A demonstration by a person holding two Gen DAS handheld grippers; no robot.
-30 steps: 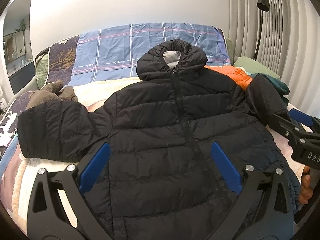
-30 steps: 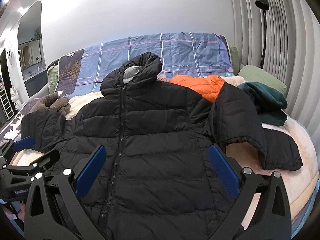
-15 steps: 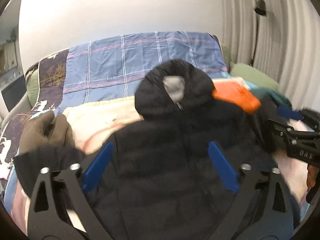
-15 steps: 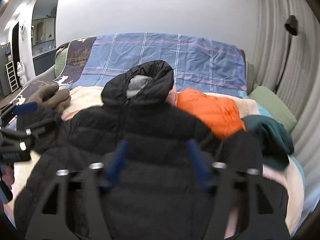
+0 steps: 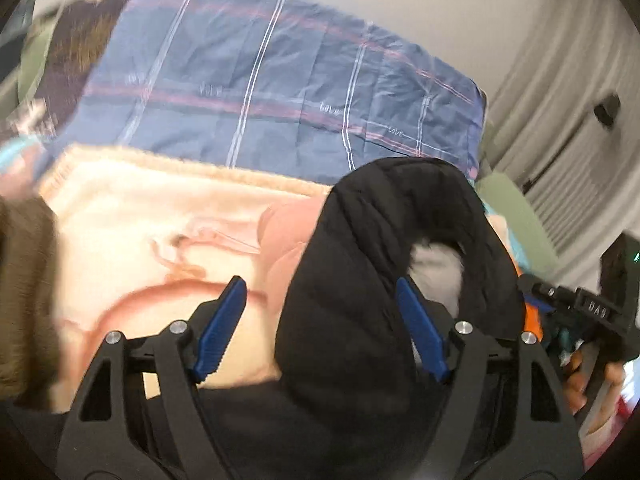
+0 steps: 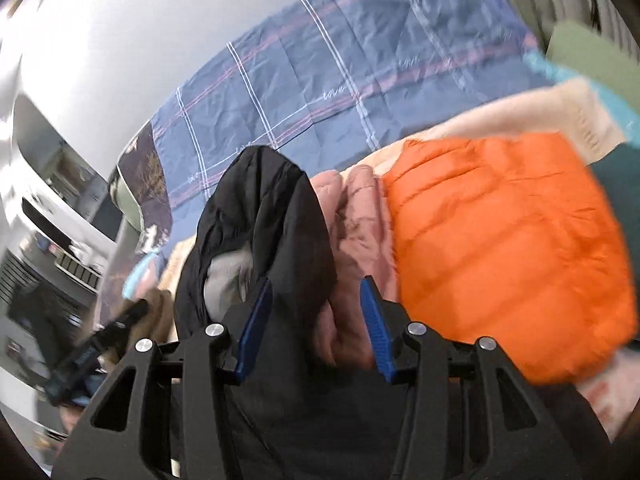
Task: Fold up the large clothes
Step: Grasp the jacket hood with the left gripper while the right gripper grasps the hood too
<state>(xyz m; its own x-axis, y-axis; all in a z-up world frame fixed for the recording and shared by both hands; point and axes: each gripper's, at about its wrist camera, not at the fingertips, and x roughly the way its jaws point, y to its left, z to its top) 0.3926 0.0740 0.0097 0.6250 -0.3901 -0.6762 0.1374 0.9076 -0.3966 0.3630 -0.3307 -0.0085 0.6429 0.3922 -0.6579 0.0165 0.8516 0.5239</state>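
Note:
The black puffer jacket lies zipped on the bed, and its hood (image 5: pixel 360 280) with a grey lining fills the middle of the left wrist view. My left gripper (image 5: pixel 320 328) hovers over the hood's left half. Its jaws are closing: one pad is over the hood opening, the other over the blanket, and neither presses. My right gripper (image 6: pixel 316 328) hangs at the hood's (image 6: pixel 272 220) right side with its jaws half narrowed. Black fabric and a pink garment (image 6: pixel 356 208) show in the gap, nothing pinched. Each view catches the other gripper at its edge (image 5: pixel 534 294) (image 6: pixel 136 308).
An orange puffer jacket (image 6: pixel 500 240) lies right of the hood. A blue plaid sheet (image 5: pixel 260 92) covers the bed's head and a cream blanket (image 5: pixel 140 220) lies under the clothes. A brown garment (image 5: pixel 20 300) sits at the left, a green pillow (image 5: pixel 516 216) and curtains at the right.
Both grippers swept forward from the jacket's hem up to its hood and rolled on the way. The right jaws narrowed to about half width. The left jaws narrowed a little.

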